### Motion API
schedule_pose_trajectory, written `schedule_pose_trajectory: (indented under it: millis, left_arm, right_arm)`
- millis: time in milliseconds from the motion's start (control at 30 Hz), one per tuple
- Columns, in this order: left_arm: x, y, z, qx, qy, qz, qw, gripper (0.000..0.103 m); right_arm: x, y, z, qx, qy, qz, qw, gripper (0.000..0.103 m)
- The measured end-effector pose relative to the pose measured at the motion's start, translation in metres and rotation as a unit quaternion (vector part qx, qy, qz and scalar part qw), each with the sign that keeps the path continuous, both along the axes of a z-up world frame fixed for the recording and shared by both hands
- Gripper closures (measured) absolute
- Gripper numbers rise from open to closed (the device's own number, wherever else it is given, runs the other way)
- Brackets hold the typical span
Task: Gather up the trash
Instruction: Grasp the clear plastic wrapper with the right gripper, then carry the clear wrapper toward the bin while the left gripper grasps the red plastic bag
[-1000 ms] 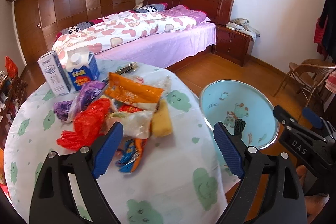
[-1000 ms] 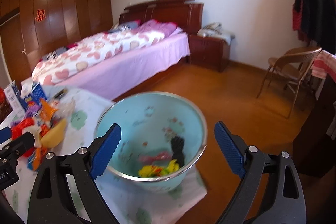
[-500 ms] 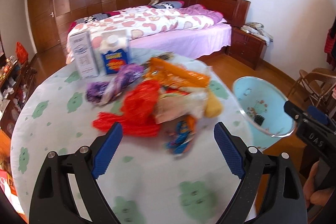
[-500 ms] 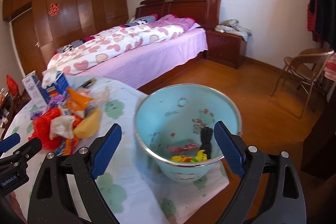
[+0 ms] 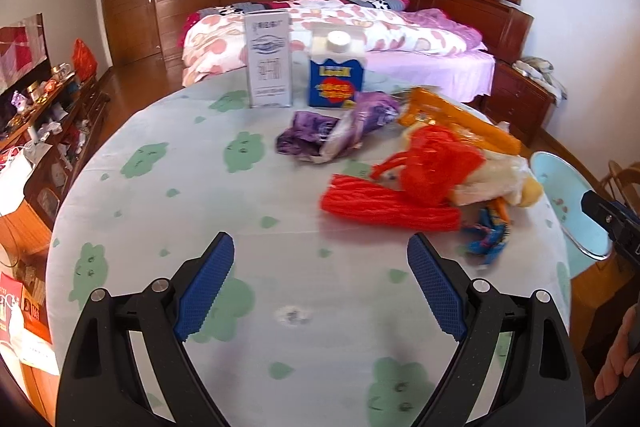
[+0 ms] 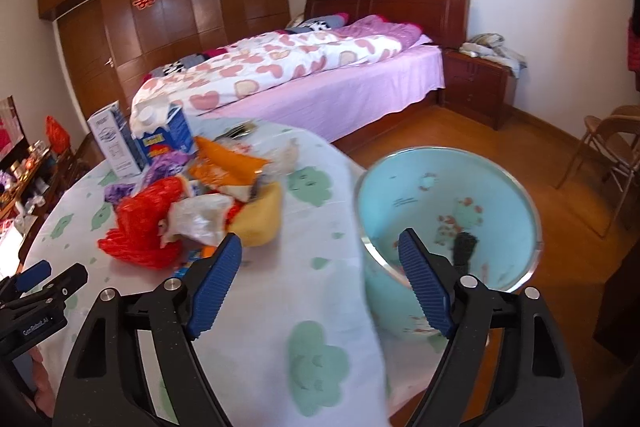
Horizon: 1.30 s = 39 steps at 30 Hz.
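Observation:
A pile of trash lies on the round table (image 5: 200, 195): a red plastic bag (image 5: 404, 187), an orange packet (image 5: 460, 123), a purple wrapper (image 5: 340, 131), a yellow item (image 6: 260, 215) and a small blue wrapper (image 5: 486, 231). A light-blue bin (image 6: 444, 211) stands beside the table's right edge, with some trash at its bottom. My left gripper (image 5: 320, 283) is open and empty above the table, short of the pile. My right gripper (image 6: 320, 281) is open and empty over the table edge, between pile and bin.
A white carton (image 5: 269, 59) and a blue carton (image 5: 336, 71) stand at the table's far side. A bed (image 6: 300, 75) and nightstand (image 6: 480, 87) are behind. A folding chair (image 6: 612, 155) stands right. A cluttered sideboard (image 5: 48, 131) runs along the left.
Both grippers have swung left, away from the bin and toward the table. The trash pile now sits right of the left gripper's centre; the bin has moved to the right gripper's right side.

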State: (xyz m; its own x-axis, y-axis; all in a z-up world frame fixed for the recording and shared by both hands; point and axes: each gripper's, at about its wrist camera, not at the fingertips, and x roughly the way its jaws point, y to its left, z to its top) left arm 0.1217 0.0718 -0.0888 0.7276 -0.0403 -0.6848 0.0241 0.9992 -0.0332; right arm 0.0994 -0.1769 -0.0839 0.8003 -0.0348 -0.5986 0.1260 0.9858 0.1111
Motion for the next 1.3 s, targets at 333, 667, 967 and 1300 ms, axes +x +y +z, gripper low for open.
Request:
schedule_pose_trajectory:
  millis: [333, 667, 967, 1300]
  left_arm:
    - [0.001, 0.018, 0.008, 0.003, -0.023, 0.004, 0.9997, 0.017]
    - [0.012, 0.037, 0.003, -0.005, -0.018, 0.011, 0.9998, 0.017]
    - [0.019, 0.041, 0.001, -0.011, -0.014, 0.013, 0.9998, 0.017]
    - [0.020, 0.018, 0.012, -0.013, -0.031, -0.015, 0.9993, 0.017]
  right_arm:
    - [0.034, 0.042, 0.001, 0.018, 0.012, 0.039, 0.999, 0.025]
    - [0.076, 0.071, -0.014, 0.036, 0.051, 0.056, 0.996, 0.042]
    - [0.071, 0.077, -0.010, 0.050, 0.034, 0.095, 0.994, 0.069]
    - [0.047, 0.049, 0.021, 0.035, -0.032, 0.076, 0.996, 0.069]
